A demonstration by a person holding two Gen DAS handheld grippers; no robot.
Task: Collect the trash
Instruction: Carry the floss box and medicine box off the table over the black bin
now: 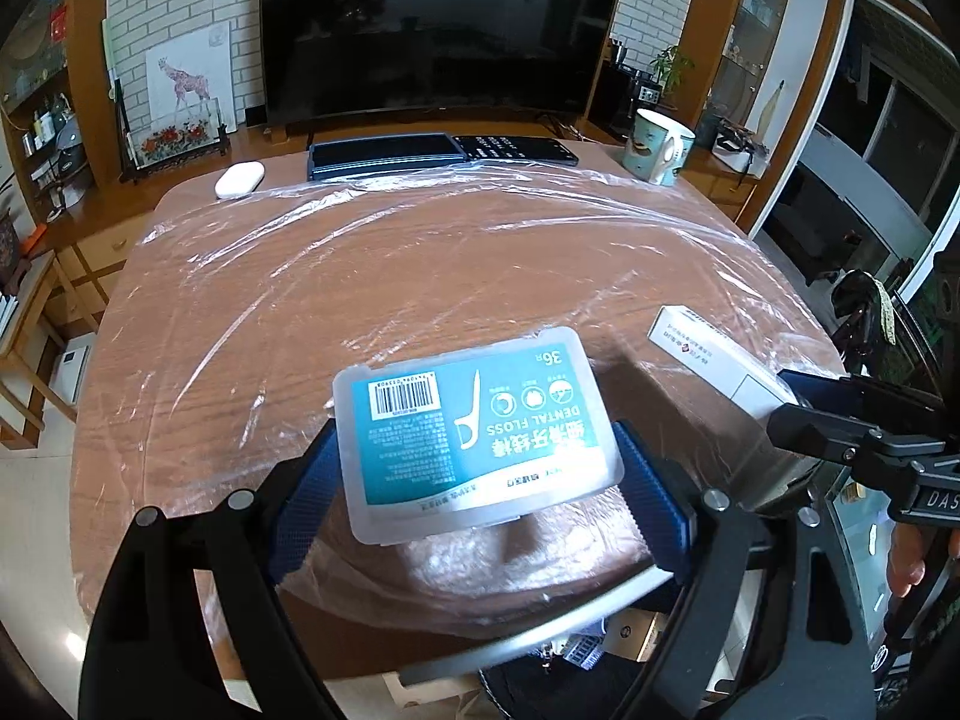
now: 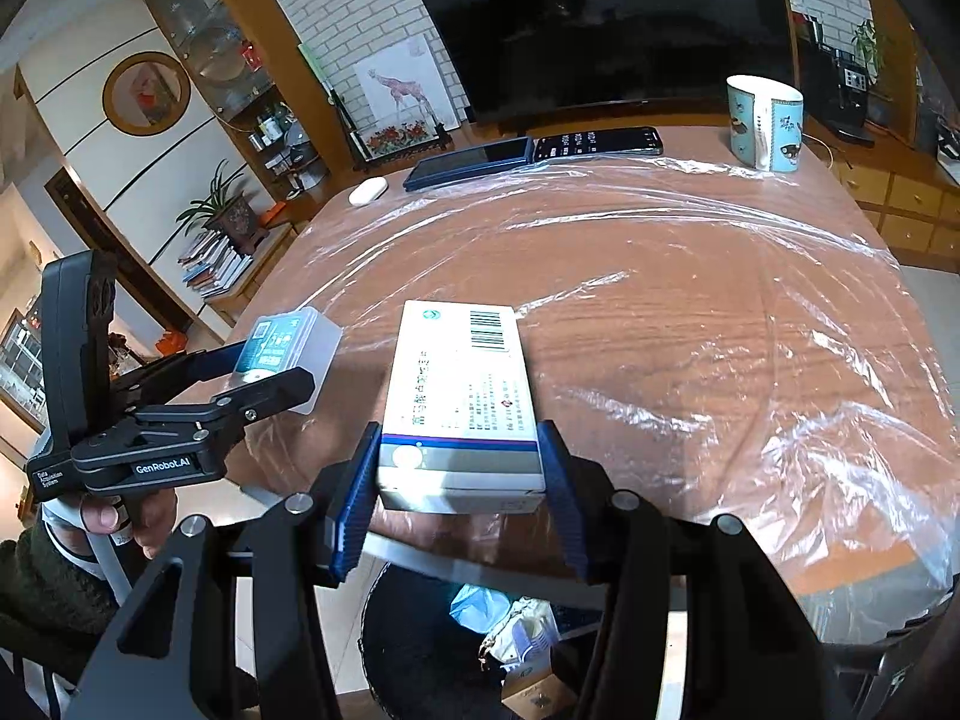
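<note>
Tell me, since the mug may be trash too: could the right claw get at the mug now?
Probably not: the right claw is already shut on the white carton, and the mug stands at the table's far edge.

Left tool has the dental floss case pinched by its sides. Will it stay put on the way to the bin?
Probably stiff: the dental floss case keeps its flat shape between the left tool's pads. Its smooth plastic looks slippery, so it might slide out. Likely light for its size.
</note>
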